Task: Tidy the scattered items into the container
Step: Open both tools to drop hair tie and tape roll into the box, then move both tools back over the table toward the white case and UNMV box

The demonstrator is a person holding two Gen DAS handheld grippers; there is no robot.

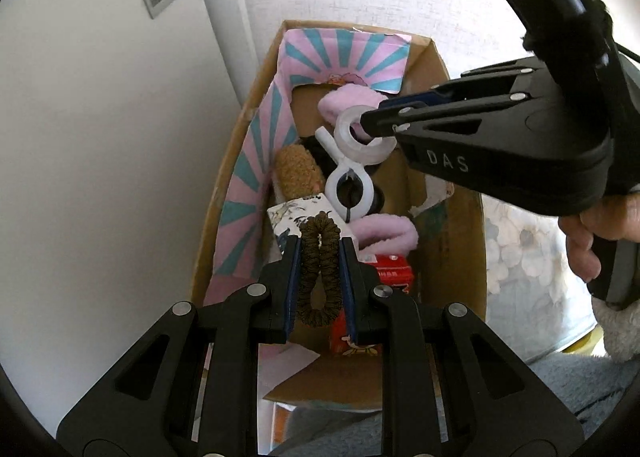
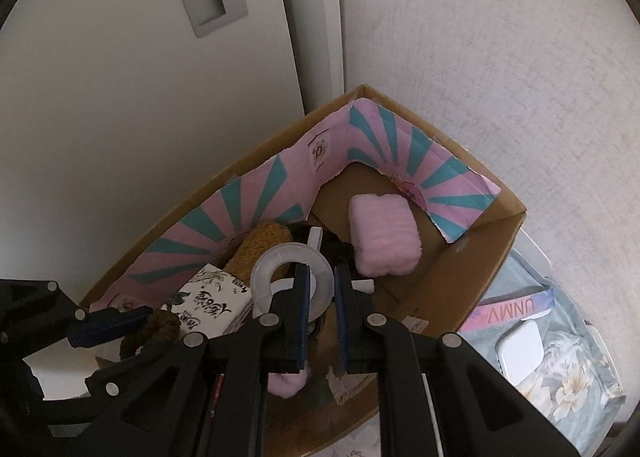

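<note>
My left gripper [image 1: 320, 253] is shut on a brown hair scrunchie [image 1: 319, 277] and holds it above the open cardboard box [image 1: 224, 193]. My right gripper [image 2: 321, 277] is shut on a translucent white plastic ring [image 2: 280, 261], also above the box; it shows in the left wrist view [image 1: 370, 125] with the ring [image 1: 354, 135]. Inside the box lie pink fluffy items [image 2: 384, 237], a brown fuzzy item [image 1: 298, 173], a white plastic clip [image 1: 348, 185], a black-and-white printed box [image 2: 212, 305] and a red packet [image 1: 390, 275].
The box has a pink-and-teal striped liner [image 2: 272, 193] and stands in a corner against a white door [image 2: 140, 97] and a textured wall [image 2: 500, 77]. A floral cloth [image 2: 568, 369] with a white case [image 2: 520, 353] lies to the box's right.
</note>
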